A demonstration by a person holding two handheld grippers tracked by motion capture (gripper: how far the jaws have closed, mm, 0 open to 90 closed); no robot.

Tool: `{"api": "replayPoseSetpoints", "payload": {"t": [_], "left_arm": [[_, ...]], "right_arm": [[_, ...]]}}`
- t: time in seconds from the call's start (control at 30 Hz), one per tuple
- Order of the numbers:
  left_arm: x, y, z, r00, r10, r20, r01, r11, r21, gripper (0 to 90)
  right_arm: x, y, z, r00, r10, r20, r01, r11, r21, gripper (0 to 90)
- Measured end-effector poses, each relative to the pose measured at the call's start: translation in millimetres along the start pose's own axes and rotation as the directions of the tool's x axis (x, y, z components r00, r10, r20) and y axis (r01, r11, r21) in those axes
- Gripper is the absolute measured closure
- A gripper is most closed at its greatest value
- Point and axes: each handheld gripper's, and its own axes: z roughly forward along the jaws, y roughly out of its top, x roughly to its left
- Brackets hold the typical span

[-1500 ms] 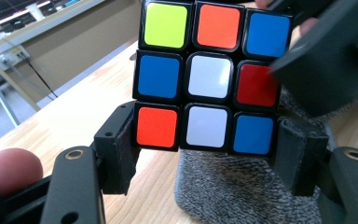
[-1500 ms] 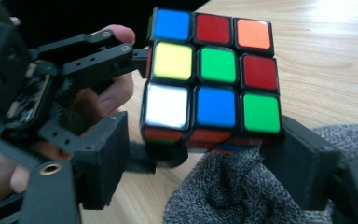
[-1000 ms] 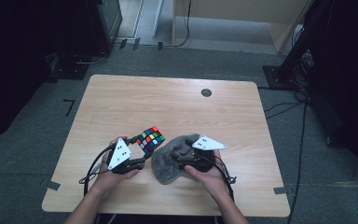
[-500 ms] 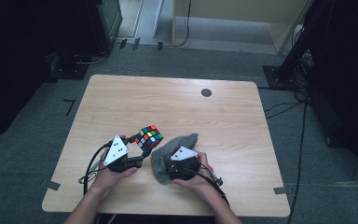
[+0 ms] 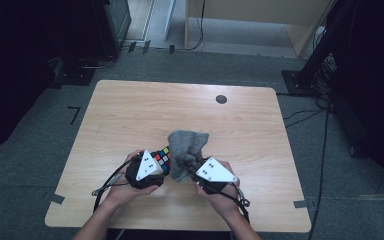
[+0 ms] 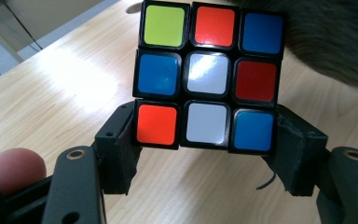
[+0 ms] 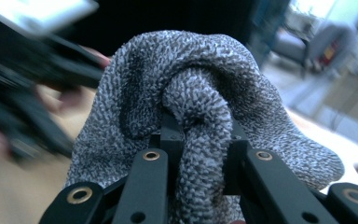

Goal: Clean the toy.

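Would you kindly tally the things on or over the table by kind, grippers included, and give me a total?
Puzzle cube: 1
Grey cloth: 1
Grippers: 2, the left gripper and the right gripper
Dark round mark on the table: 1
Total: 5

left tongs (image 6: 205, 154) clamped, right tongs (image 7: 200, 154) clamped
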Motion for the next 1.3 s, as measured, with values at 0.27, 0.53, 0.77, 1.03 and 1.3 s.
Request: {"api": "replayPoseSetpoints", "payload": {"t": [0.27, 0.53, 0.77, 1.03, 1.3], "left_arm": [[-18.0, 6.5, 1.1, 0.9943, 0.098, -0.040, -0.097, 0.9949, 0.027, 34.4], [-19.7, 8.5, -1.3, 0.9933, 0.106, -0.047, -0.106, 0.9944, 0.005, 34.4], [-17.8, 8.6, -2.5, 0.9937, 0.099, -0.053, -0.098, 0.9951, 0.008, 34.4], [-20.4, 9.7, -3.2, 0.9911, 0.124, -0.048, -0.124, 0.9922, 0.013, 34.5], [-18.7, 10.7, -4.7, 0.9933, 0.105, -0.049, -0.105, 0.9944, -0.006, 34.5]], "right_arm": [[24.1, -4.4, 12.7, 0.9862, -0.155, 0.058, 0.149, 0.984, 0.100, 77.0], [26.3, -1.3, 8.5, 0.9859, -0.164, 0.032, 0.162, 0.986, 0.048, 76.5], [11.8, 0.1, 3.8, 0.9683, -0.178, 0.175, 0.161, 0.981, 0.107, 76.9], [42.2, -3.8, 13.1, 0.9485, -0.308, 0.073, 0.300, 0.948, 0.102, 76.5], [32.1, -1.9, 7.0, 0.9708, -0.225, 0.084, 0.220, 0.974, 0.061, 76.5]]}}
